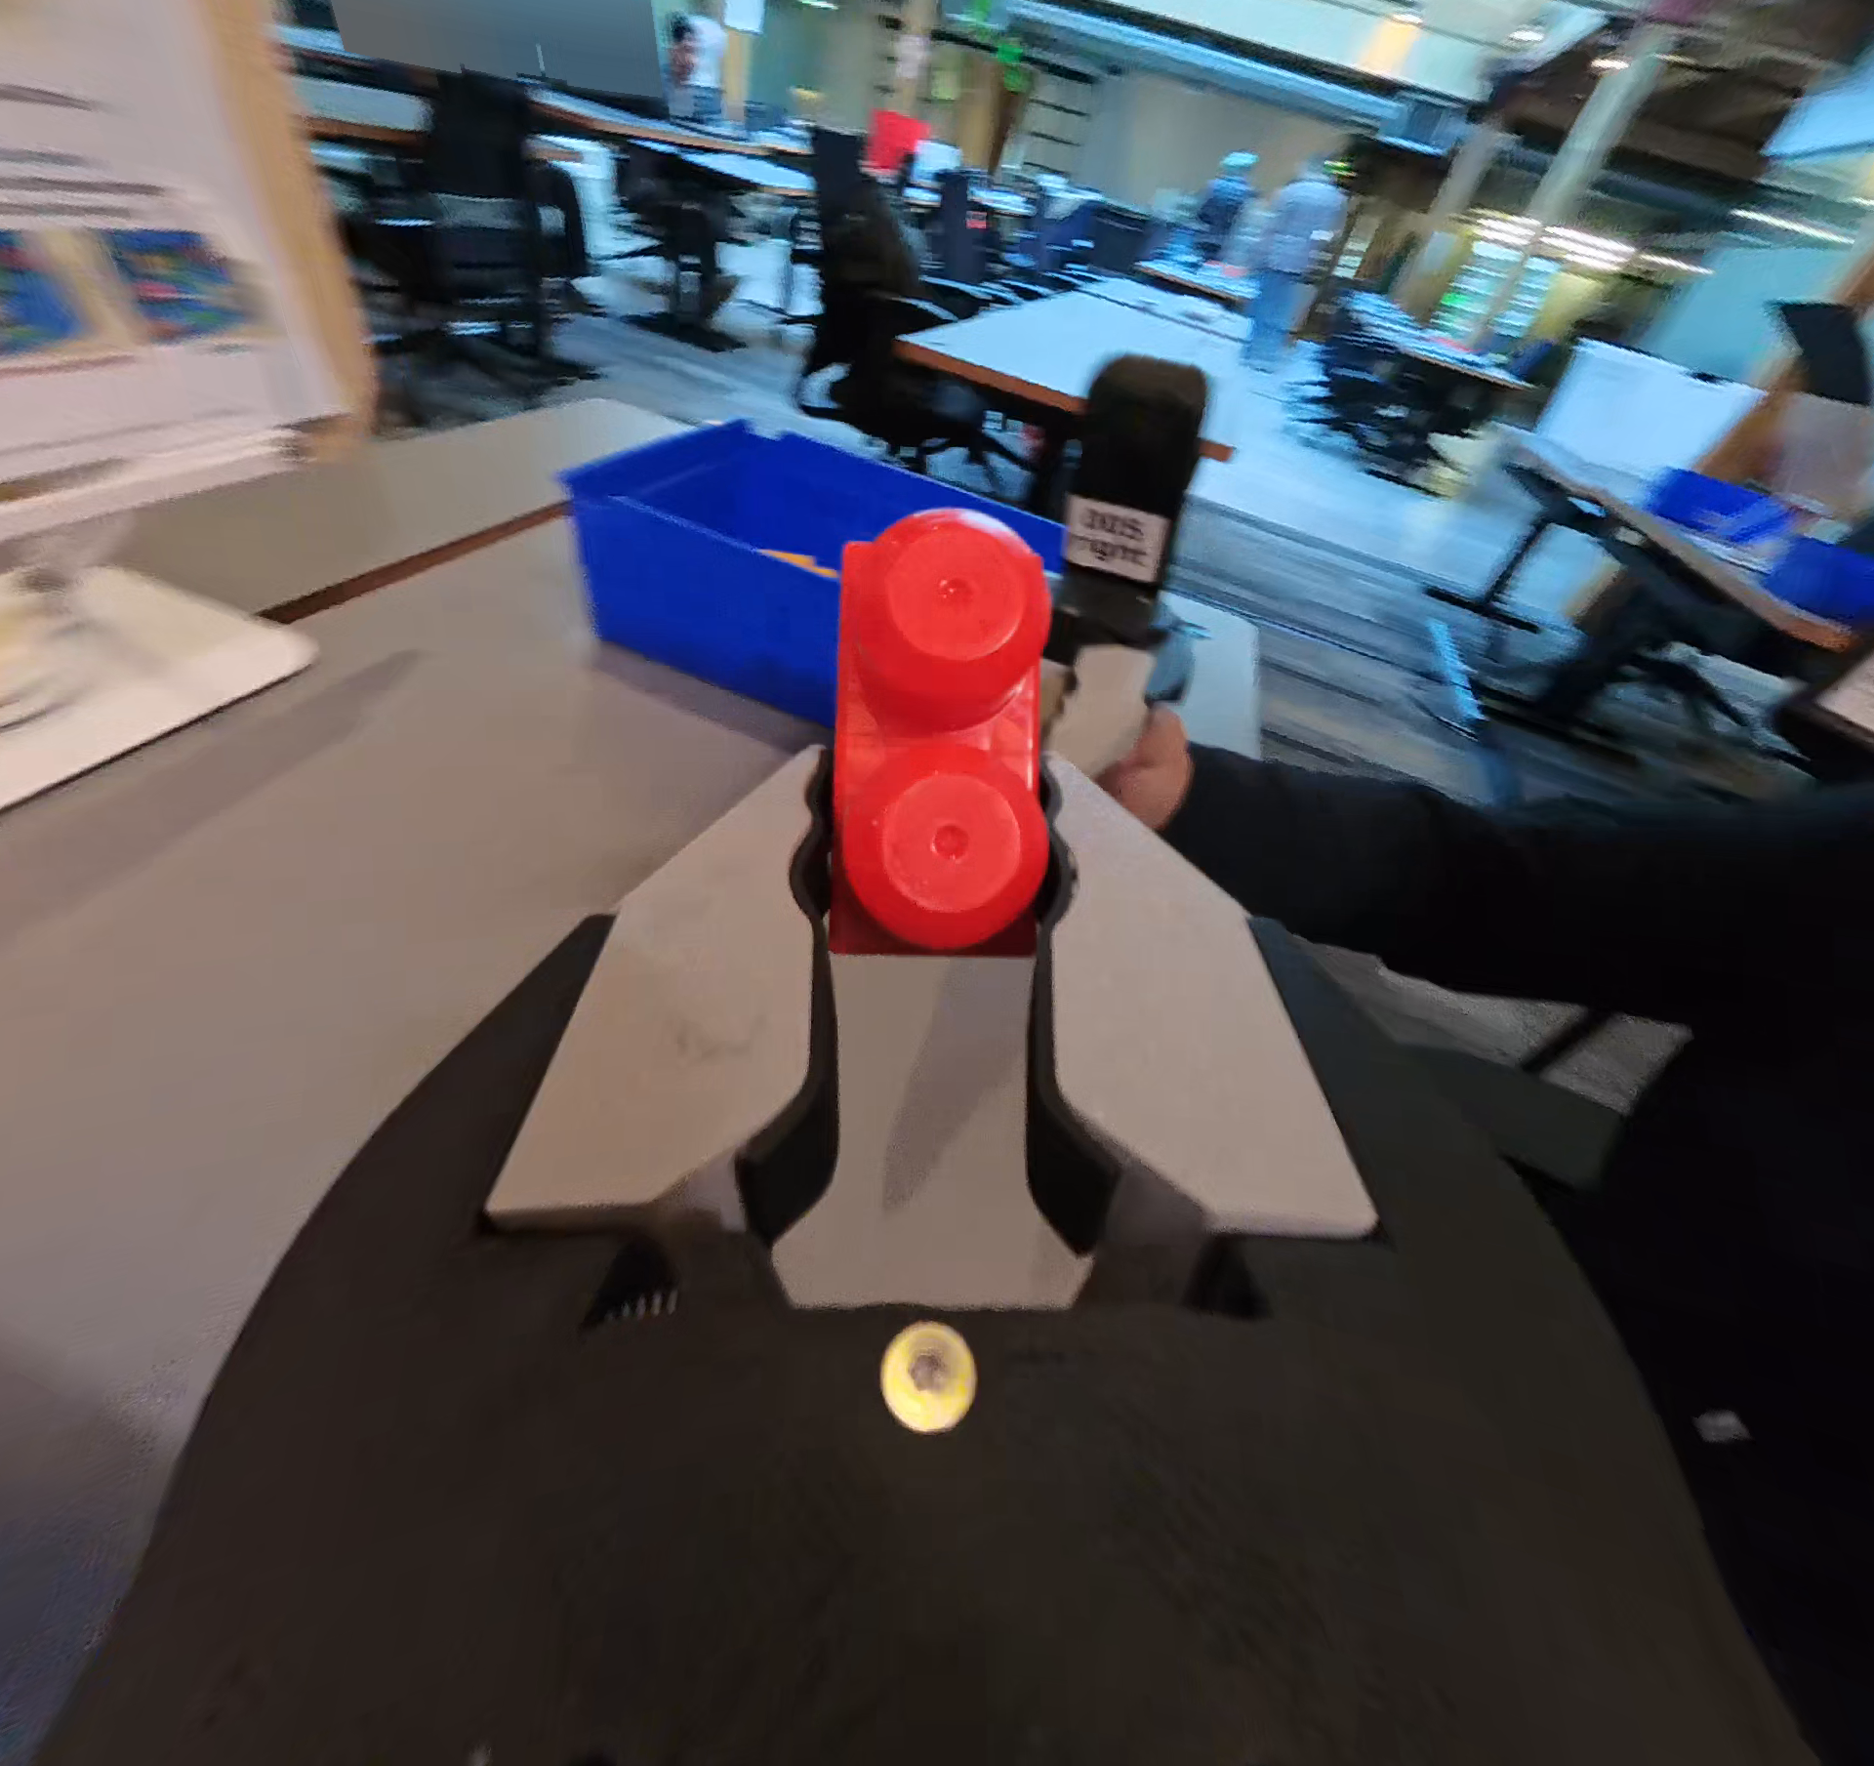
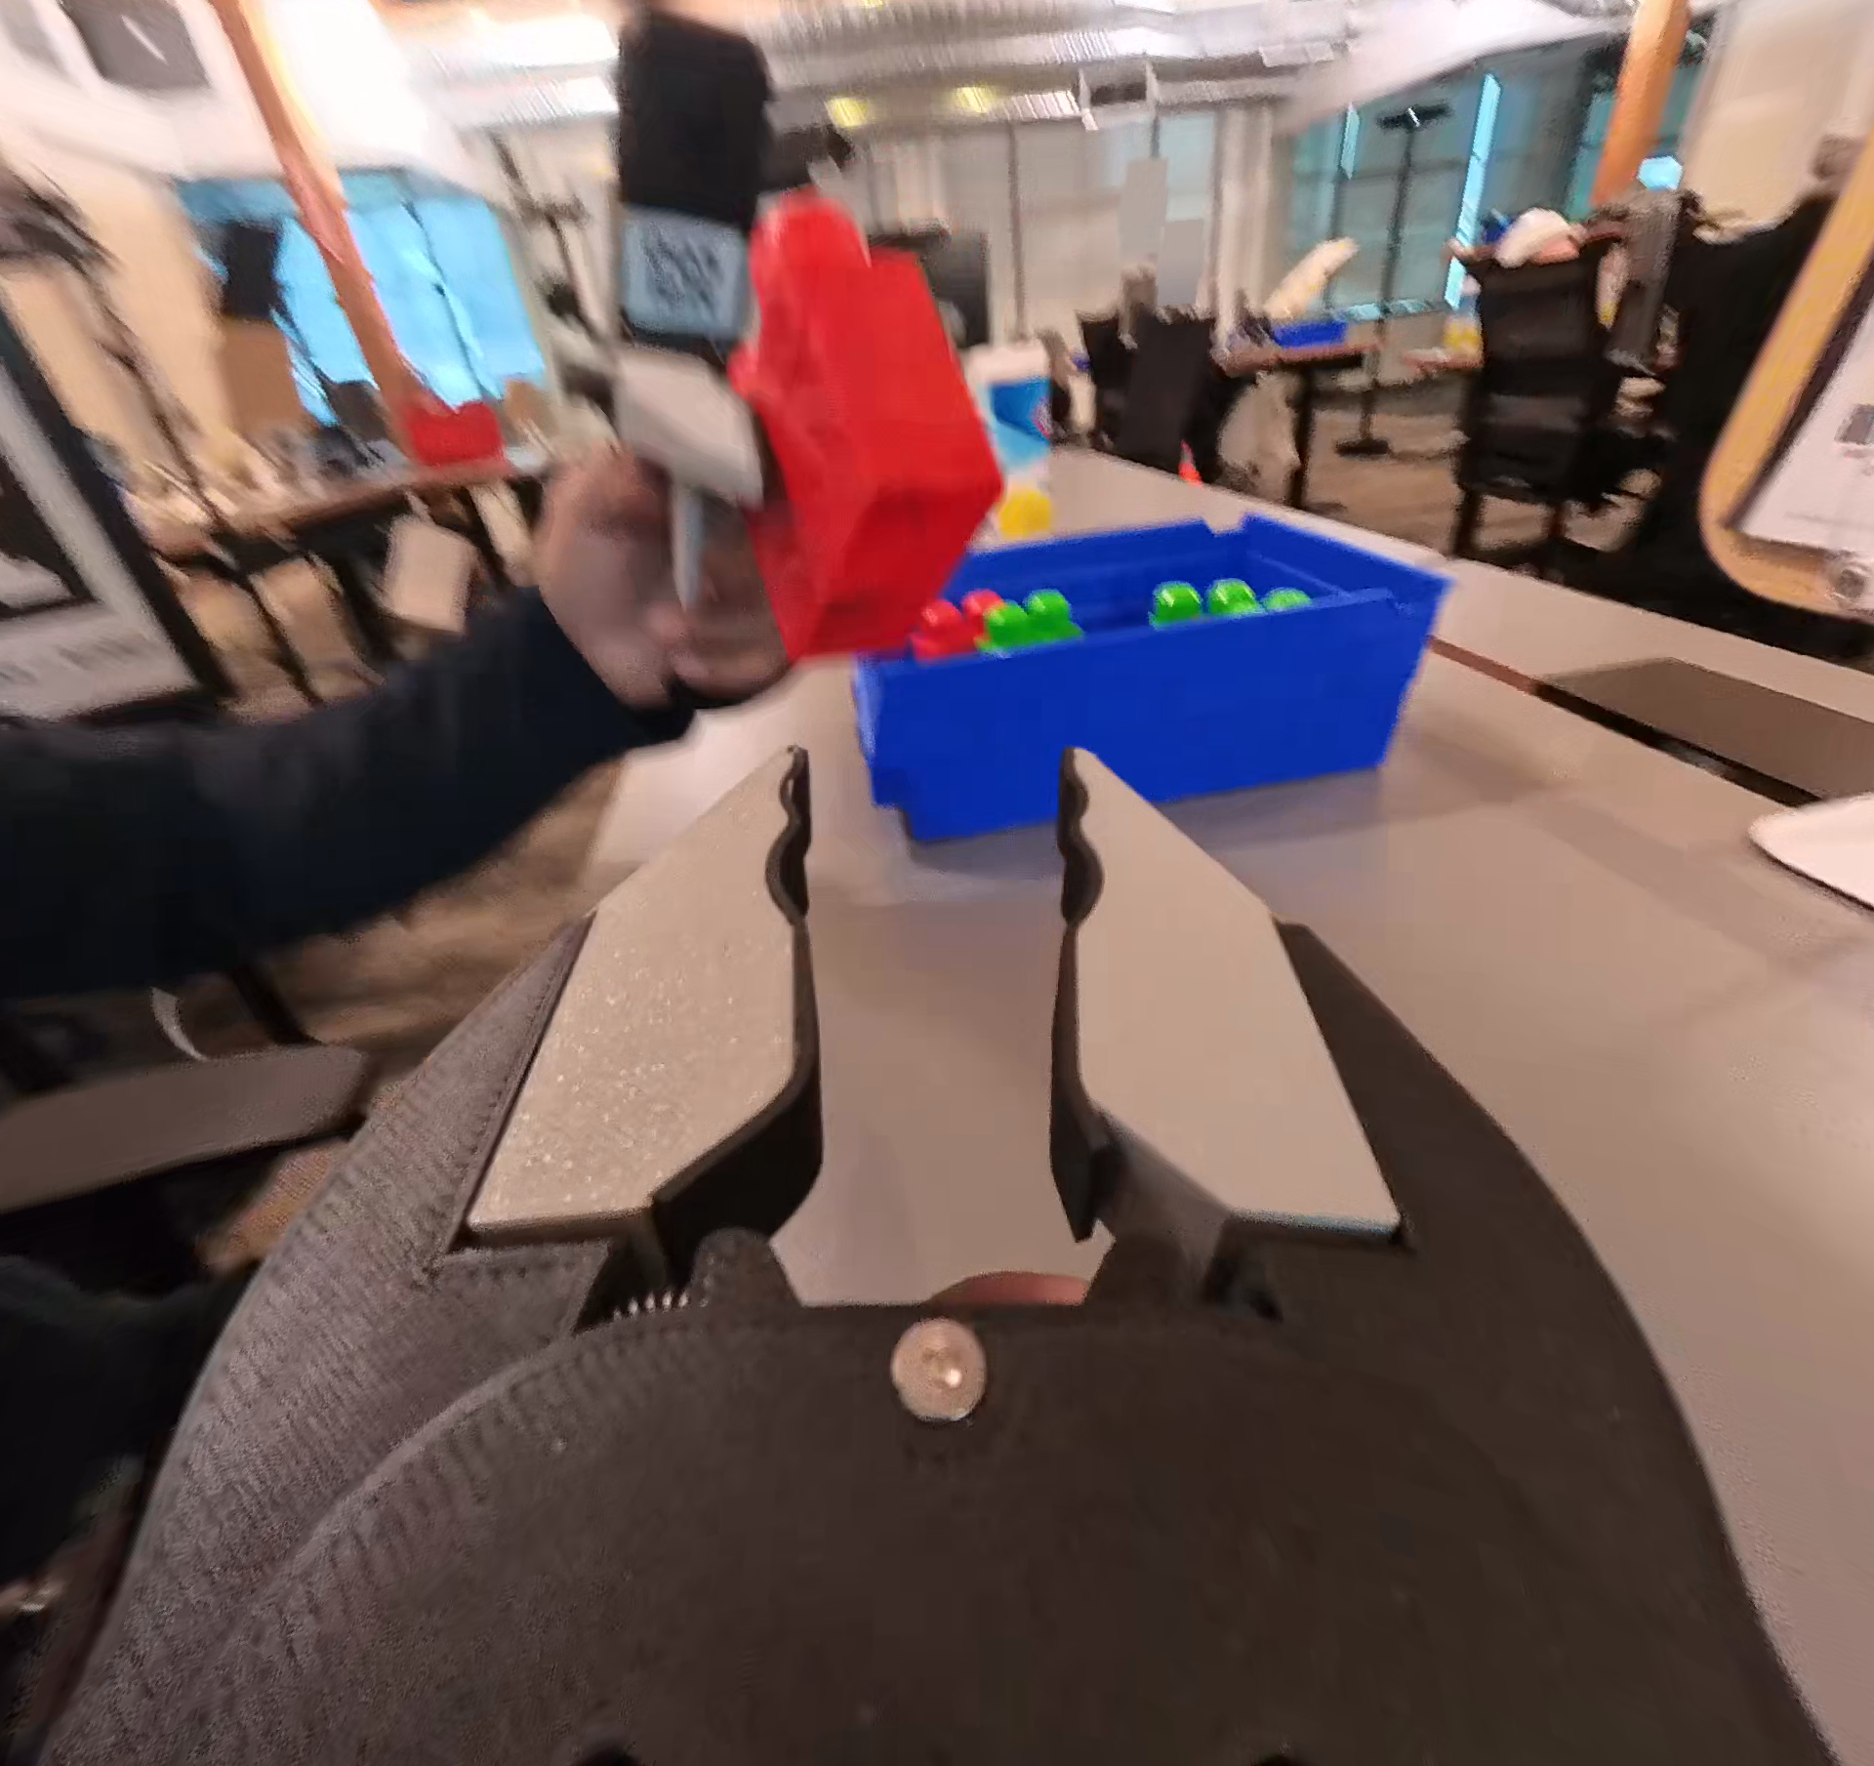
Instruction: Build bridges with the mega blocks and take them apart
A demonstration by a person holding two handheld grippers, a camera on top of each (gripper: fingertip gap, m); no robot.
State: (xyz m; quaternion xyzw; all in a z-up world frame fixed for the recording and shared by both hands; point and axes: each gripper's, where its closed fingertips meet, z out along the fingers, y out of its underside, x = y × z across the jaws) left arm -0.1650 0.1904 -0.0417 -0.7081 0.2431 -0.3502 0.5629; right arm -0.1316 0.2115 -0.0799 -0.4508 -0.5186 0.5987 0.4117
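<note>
Up above a grey table (image 2: 1521, 906), the left gripper (image 1: 938, 835) grips a red two-stud block (image 1: 938, 733), both pads pressed to its sides, held near the blue bin's (image 2: 1136, 713) left end. That bin holds red and green blocks (image 2: 1024, 617). Nearer, the right gripper (image 2: 928, 840) stands open, grasp bare.
</note>
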